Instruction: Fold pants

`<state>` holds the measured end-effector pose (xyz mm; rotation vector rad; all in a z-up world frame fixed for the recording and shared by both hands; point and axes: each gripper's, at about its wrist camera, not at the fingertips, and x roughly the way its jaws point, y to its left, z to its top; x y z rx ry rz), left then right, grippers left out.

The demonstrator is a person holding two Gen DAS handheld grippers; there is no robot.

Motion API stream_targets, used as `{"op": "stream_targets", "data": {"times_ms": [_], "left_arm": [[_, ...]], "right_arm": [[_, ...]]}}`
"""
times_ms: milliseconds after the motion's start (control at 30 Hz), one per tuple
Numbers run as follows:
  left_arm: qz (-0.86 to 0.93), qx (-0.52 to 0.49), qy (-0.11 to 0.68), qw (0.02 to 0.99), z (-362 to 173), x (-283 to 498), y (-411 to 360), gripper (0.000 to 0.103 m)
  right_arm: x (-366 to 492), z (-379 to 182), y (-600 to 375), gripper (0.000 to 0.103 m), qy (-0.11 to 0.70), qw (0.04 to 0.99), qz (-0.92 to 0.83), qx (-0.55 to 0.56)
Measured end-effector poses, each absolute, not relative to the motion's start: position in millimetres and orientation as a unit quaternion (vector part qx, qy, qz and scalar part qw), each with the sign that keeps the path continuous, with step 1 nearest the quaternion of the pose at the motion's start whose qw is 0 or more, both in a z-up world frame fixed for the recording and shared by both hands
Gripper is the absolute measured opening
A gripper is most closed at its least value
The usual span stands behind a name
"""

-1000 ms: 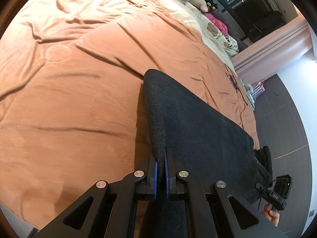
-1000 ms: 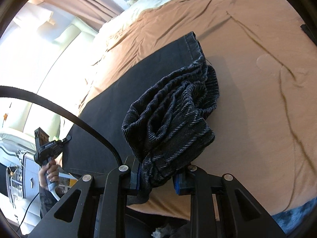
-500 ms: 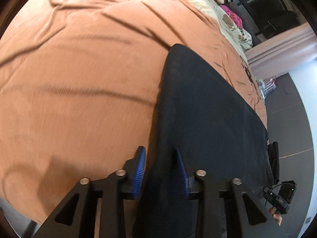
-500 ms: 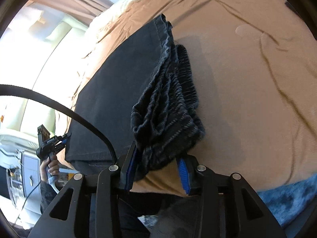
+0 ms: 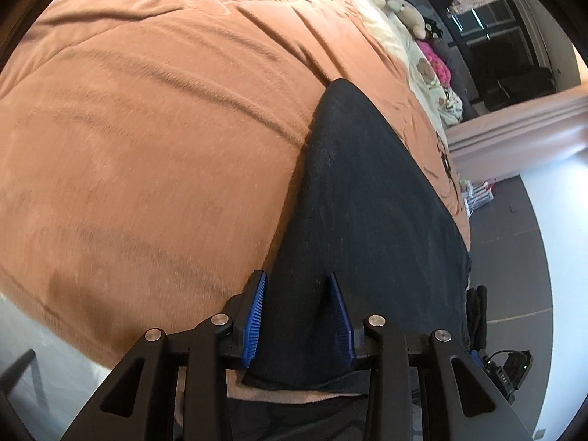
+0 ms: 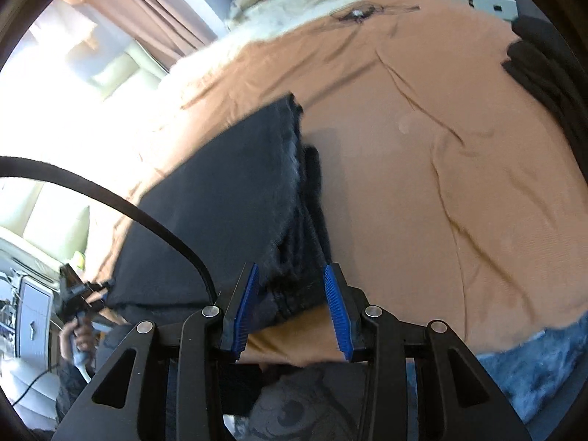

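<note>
Lying: black pants [image 5: 367, 213] flat on orange bedspread [image 5: 147, 128], long axis left-right
Left gripper [image 5: 297, 316]: open, astride near-left edge
Right gripper [image 6: 290, 308]: open, at near-right waistband [image 6: 294, 283]

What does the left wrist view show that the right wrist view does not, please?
Only the left wrist view shows the smooth folded edge of the pants and the left tongs, open over it. Only the right wrist view shows the ribbed waistband, a blue rug and the right tongs, open. Both show the pants flat on the orange bedspread.
</note>
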<state>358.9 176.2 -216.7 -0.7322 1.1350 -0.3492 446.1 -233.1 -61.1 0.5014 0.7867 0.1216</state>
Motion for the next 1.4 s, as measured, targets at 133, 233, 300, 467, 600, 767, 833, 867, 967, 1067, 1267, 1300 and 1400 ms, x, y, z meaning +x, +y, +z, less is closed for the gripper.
{"op": "stream_targets", "data": {"times_ms": [133, 233, 300, 467, 600, 767, 833, 867, 967, 1067, 1267, 1300, 1400], "left_arm": [[-0.153, -0.345, 0.516, 0.769, -214.9, 350.5, 174.9, 0.037], [-0.141, -0.359, 0.51, 0.769, -216.8, 344.2, 178.3, 0.037], [-0.134, -0.366, 0.506, 0.77, -217.0, 340.6, 179.4, 0.037], [-0.119, -0.366, 0.505, 0.772, -214.9, 334.5, 177.8, 0.038], [-0.118, -0.375, 0.499, 0.773, -218.1, 328.6, 177.3, 0.04], [-0.129, -0.388, 0.489, 0.771, -222.2, 325.3, 180.6, 0.04], [-0.136, -0.4, 0.483, 0.767, -224.5, 324.9, 184.0, 0.04], [-0.141, -0.403, 0.48, 0.766, -225.4, 324.4, 185.3, 0.04], [-0.15, -0.415, 0.471, 0.764, -229.6, 323.3, 186.7, 0.04], [-0.156, -0.427, 0.464, 0.76, -234.1, 325.1, 188.1, 0.04], [-0.162, -0.441, 0.455, 0.756, -237.0, 326.3, 188.4, 0.039], [-0.163, -0.442, 0.453, 0.757, -236.8, 325.1, 189.1, 0.039], [-0.157, -0.436, 0.451, 0.762, -234.1, 320.6, 187.8, 0.031]], "right_arm": [[467.7, -61.9, -210.9, 0.035, 0.367, 0.897, 0.094, 0.226], [483.5, -75.5, -202.2, 0.03, 0.378, 0.893, 0.105, 0.222], [494.9, -90.4, -199.3, 0.029, 0.4, 0.886, 0.099, 0.215], [504.9, -124.5, -215.6, 0.007, 0.438, 0.86, 0.086, 0.249], [508.1, -127.5, -216.6, 0.003, 0.445, 0.856, 0.081, 0.25], [504.4, -111.9, -206.7, 0.003, 0.449, 0.865, 0.061, 0.213], [496.2, -103.9, -203.9, 0.003, 0.436, 0.873, 0.058, 0.212], [494.7, -101.1, -200.2, 0.003, 0.432, 0.875, 0.059, 0.21], [491.0, -95.3, -190.8, 0.003, 0.422, 0.88, 0.061, 0.21], [488.3, -91.6, -181.5, 0.003, 0.416, 0.883, 0.066, 0.206], [486.8, -74.0, -154.5, 0.003, 0.403, 0.891, 0.091, 0.188], [487.0, -71.3, -148.2, 0.003, 0.402, 0.89, 0.101, 0.188], [490.1, -60.3, -125.5, 0.003, 0.398, 0.896, 0.107, 0.168]]}}
